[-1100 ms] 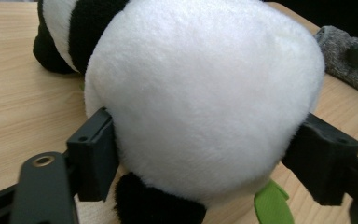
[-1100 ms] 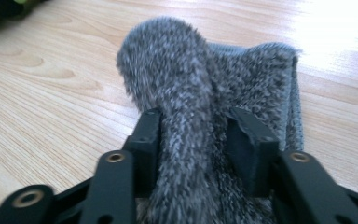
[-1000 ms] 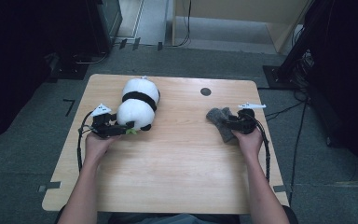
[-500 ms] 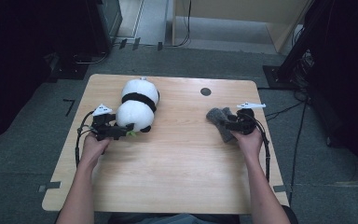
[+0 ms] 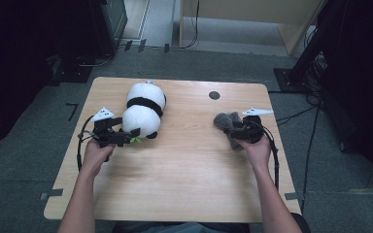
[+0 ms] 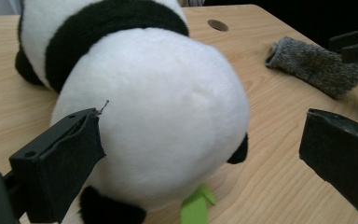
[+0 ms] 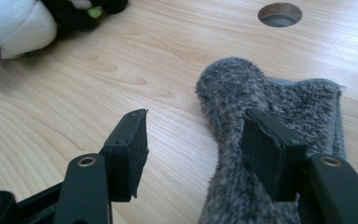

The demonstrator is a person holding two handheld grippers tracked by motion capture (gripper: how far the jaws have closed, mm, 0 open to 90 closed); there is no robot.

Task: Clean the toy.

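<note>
A plush panda [image 5: 143, 111] lies on the far-left part of the bench [image 5: 184, 189], its long axis running near to far and tilted a little right at the far end — the black band crosses its middle. The left tongs [image 5: 132, 133] stand wide apart at the panda's near end, one jaw against the white fur, the other clear of it. A green tab [image 6: 196, 204] pokes out beneath. At the right lies a grey sock [image 5: 226, 124], its length running near to far. The right tongs [image 5: 229, 131] are apart — one jaw rests on the sock, the other over bare wood. A round hole [image 5: 214, 95] sits beyond.
</note>
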